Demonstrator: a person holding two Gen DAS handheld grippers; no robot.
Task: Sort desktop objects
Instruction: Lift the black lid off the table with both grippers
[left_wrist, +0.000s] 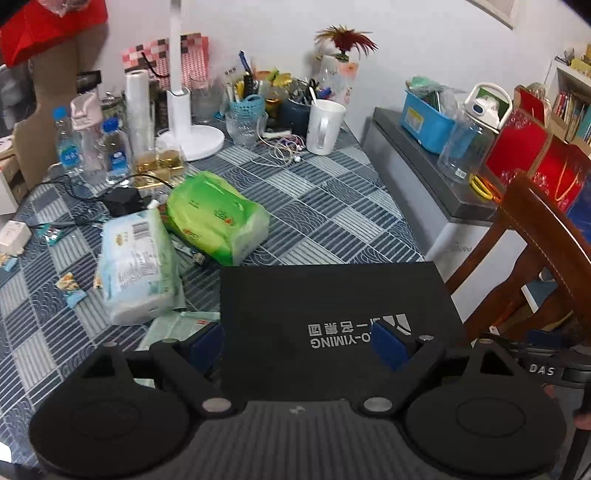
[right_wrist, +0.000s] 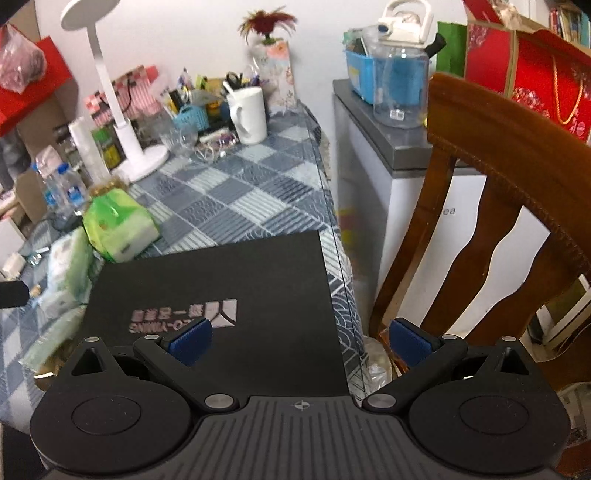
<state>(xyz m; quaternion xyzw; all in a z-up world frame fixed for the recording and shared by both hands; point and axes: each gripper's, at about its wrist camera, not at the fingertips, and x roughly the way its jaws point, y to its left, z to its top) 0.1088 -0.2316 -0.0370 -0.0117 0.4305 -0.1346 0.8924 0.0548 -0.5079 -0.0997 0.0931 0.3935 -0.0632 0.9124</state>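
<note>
A flat black box with a silver logo (left_wrist: 332, 306) (right_wrist: 221, 288) lies at the table's near right corner. My left gripper (left_wrist: 299, 347) is open at the box's near edge, its left pad by the box's left side and its right pad over the top. My right gripper (right_wrist: 300, 343) is also open, with one pad over the logo and the other past the table edge. Neither holds anything. A green tissue pack (left_wrist: 218, 218) (right_wrist: 118, 225) and a pale blue tissue pack (left_wrist: 136, 266) (right_wrist: 70, 258) lie left of the box.
Along the back stand a white mug (left_wrist: 325, 125), a desk lamp (left_wrist: 184, 122), water bottles (left_wrist: 70, 147) and pen holders. Small wrappers (left_wrist: 70, 288) are scattered at the left. A wooden chair (right_wrist: 498, 184) and a grey-topped cabinet (left_wrist: 424, 155) stand right of the table.
</note>
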